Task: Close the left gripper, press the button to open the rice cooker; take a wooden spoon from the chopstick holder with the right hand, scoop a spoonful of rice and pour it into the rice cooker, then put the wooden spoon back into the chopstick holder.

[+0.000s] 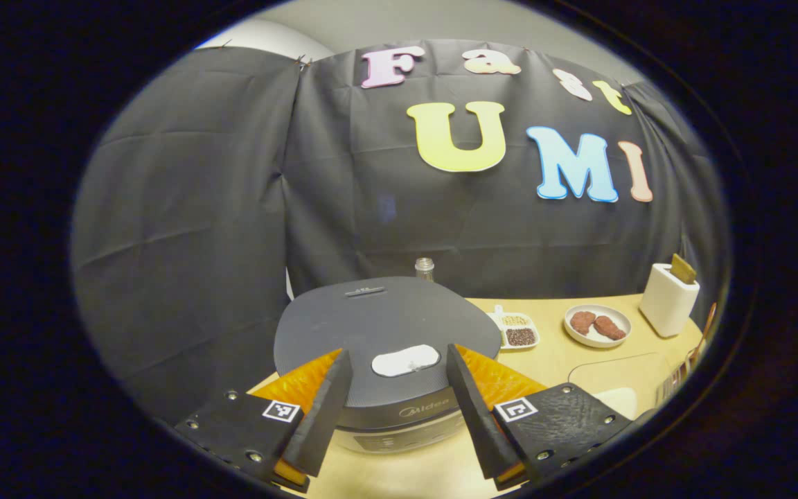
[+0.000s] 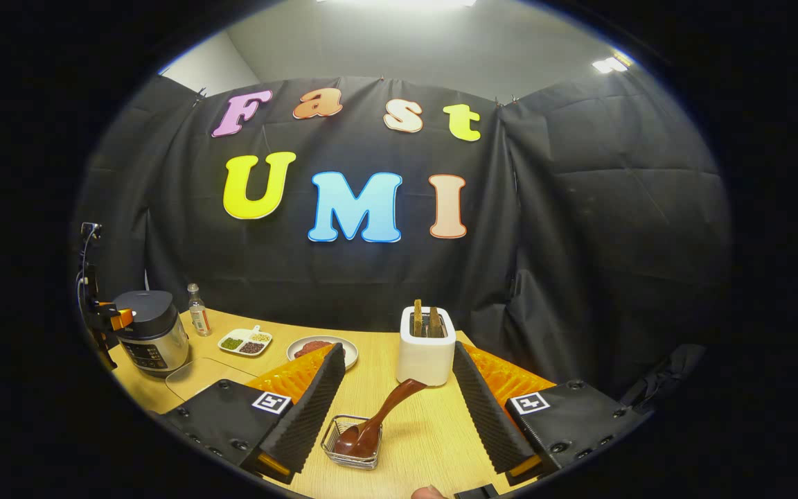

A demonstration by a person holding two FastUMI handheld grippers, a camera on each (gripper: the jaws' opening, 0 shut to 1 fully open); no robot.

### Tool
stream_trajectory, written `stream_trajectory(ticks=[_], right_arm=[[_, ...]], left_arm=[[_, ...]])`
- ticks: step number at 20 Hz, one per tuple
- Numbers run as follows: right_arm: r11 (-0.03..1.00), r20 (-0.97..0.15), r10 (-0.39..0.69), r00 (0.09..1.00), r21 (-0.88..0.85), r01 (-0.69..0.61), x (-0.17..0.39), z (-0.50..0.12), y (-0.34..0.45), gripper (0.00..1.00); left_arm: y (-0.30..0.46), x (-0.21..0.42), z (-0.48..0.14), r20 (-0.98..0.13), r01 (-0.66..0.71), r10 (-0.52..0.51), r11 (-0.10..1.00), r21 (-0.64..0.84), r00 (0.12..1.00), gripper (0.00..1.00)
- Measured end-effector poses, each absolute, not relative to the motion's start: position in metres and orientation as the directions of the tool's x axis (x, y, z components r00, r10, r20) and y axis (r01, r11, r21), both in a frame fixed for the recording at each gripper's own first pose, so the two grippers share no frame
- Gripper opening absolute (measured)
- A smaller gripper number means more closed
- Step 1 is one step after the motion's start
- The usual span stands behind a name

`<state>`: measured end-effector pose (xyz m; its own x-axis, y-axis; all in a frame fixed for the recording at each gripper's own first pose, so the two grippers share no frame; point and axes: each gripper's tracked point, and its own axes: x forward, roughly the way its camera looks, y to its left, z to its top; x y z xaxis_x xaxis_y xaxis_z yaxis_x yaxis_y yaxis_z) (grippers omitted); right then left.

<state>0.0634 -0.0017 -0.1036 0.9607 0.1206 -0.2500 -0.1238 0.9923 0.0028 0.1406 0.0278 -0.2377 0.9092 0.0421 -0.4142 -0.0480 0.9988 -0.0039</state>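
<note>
Button [image 1: 405, 360] lies dead ahead of the left gripper [image 1: 399, 409], between its two fingers and a little beyond their tips, on the front edge of the cooker [image 1: 385, 326] lid; it is a pale oblong pad with its long axis running across the gap, the lid dark, round and down. Those fingers stand wide apart, so by my reading they must close before they can press it. The right gripper [image 2: 399, 409], also spread and holding nothing, faces the holder [image 2: 426, 350] across the table.
</note>
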Motion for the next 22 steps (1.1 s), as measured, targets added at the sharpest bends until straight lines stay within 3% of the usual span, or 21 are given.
stream_trajectory(ticks=[3, 8, 13, 22], right_arm=[[0.988, -0.213, 0.15, 0.965, 0.008, -0.152, 0.064, -0.092, -0.006, 0.99], [0.972, -0.174, 0.236, 0.956, 0.029, -0.234, 0.056, -0.082, -0.006, 0.99], [0.966, -0.135, 0.256, 0.957, 0.066, -0.249, 0.042, -0.058, -0.003, 0.99], [0.976, -0.074, 0.207, 0.975, 0.085, -0.201, 0.003, -0.019, 0.01, 0.98]], left_arm=[[0.016, 0.13, -0.189, -0.339, -0.042, 0.043, 0.999, 0.009, 0.94, 0.82], [-0.029, 0.086, -0.076, -0.178, -0.003, 0.013, 0.998, 0.057, 0.984, 0.83], [-0.055, 0.037, 0.009, -0.072, 0.054, -0.051, 0.998, 0.033, 0.996, 0.82], [-0.05, -0.037, 0.048, 0.022, 0.135, -0.137, 0.988, 0.071, 0.99, 0.82]])
